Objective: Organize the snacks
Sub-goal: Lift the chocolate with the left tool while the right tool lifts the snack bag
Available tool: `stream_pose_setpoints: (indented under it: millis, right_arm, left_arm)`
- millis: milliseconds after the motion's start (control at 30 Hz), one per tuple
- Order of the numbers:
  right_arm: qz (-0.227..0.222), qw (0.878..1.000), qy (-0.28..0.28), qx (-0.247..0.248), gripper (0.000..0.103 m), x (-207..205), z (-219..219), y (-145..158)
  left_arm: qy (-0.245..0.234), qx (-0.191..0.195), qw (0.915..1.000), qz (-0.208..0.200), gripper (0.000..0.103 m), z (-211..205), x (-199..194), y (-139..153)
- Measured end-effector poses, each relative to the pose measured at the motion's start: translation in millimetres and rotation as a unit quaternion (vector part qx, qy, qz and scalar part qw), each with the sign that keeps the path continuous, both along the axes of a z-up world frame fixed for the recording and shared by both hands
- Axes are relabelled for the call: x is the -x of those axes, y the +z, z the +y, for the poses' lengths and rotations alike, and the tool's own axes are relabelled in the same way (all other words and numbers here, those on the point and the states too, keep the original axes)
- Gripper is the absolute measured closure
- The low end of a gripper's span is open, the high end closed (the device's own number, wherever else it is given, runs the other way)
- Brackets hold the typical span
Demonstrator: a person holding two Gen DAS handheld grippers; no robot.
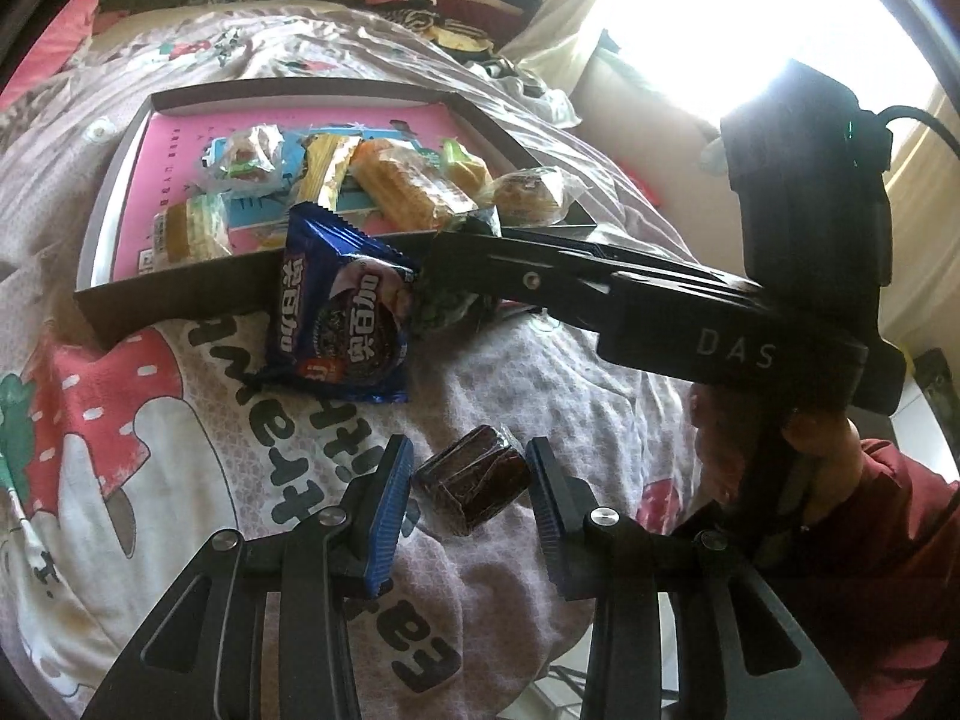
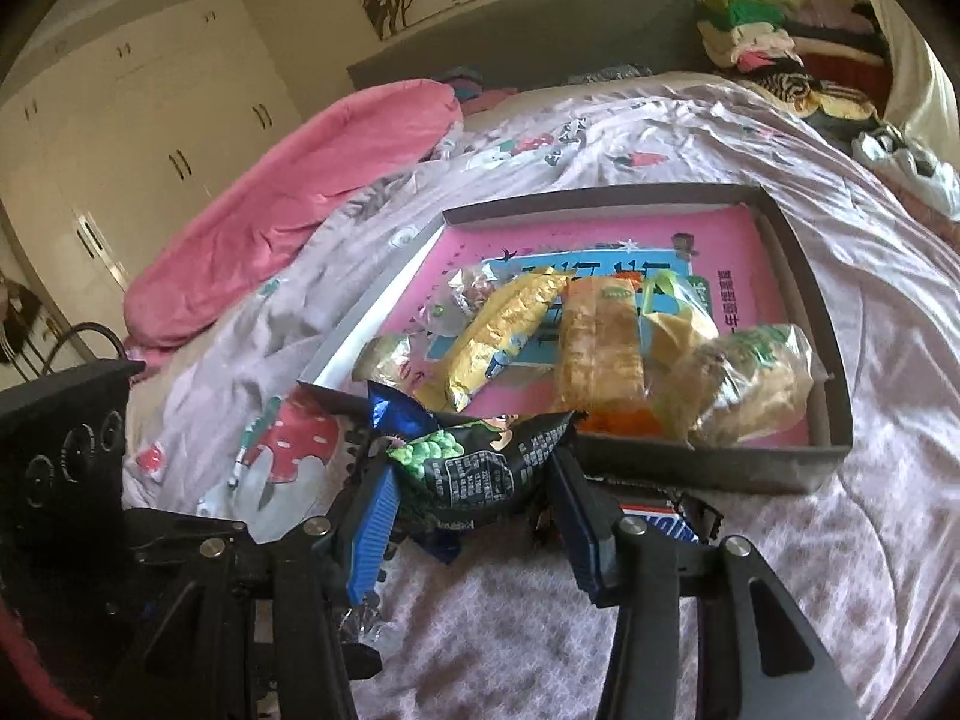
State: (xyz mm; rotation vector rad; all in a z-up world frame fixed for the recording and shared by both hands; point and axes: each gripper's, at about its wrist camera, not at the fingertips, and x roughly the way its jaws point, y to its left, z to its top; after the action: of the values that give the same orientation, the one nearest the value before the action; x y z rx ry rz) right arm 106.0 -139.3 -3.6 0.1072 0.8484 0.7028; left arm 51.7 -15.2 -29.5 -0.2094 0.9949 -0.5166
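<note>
A shallow cardboard box (image 1: 180, 291) (image 2: 837, 420) with a pink lining lies on the bed and holds several wrapped snacks (image 1: 408, 189) (image 2: 600, 348). My left gripper (image 1: 468, 495) is open, its blue pads on either side of a dark brown wrapped snack (image 1: 471, 483) on the sheet. A blue cookie packet (image 1: 342, 312) leans on the box's near wall. My right gripper (image 2: 474, 501) is shut on a black packet with green peas (image 2: 480, 468) just before the box's near wall; it also shows in the left wrist view (image 1: 450, 294).
A Snickers bar (image 2: 657, 525) lies on the sheet by the right gripper's right finger. A pink pillow (image 2: 288, 192) lies at the far left of the bed, folded clothes (image 2: 756, 36) at the head. A bright window (image 1: 750, 18) is at right.
</note>
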Motion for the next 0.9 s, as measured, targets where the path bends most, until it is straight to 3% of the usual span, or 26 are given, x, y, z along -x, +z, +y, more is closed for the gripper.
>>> stream_pose_setpoints:
  millis: [367, 567, 900]
  right_arm:
    - [-0.026, 0.999, 0.004, 0.040, 0.045, -4.5, 14.3, 3.8]
    - [-0.030, 0.999, 0.007, 0.017, 0.052, -4.5, 10.6, 5.7]
    - [-0.052, 0.998, -0.012, -0.012, 0.053, 2.7, -4.1, 30.1]
  left_arm:
    - [0.000, -0.001, 1.0000, 0.002, 0.063, -0.8, -0.3, -1.7]
    - [0.005, -0.001, 1.0000, -0.005, 0.063, -1.1, 0.4, 1.0]
    - [0.022, 0.007, 0.9992, -0.032, 0.063, 7.8, 3.4, 15.7]
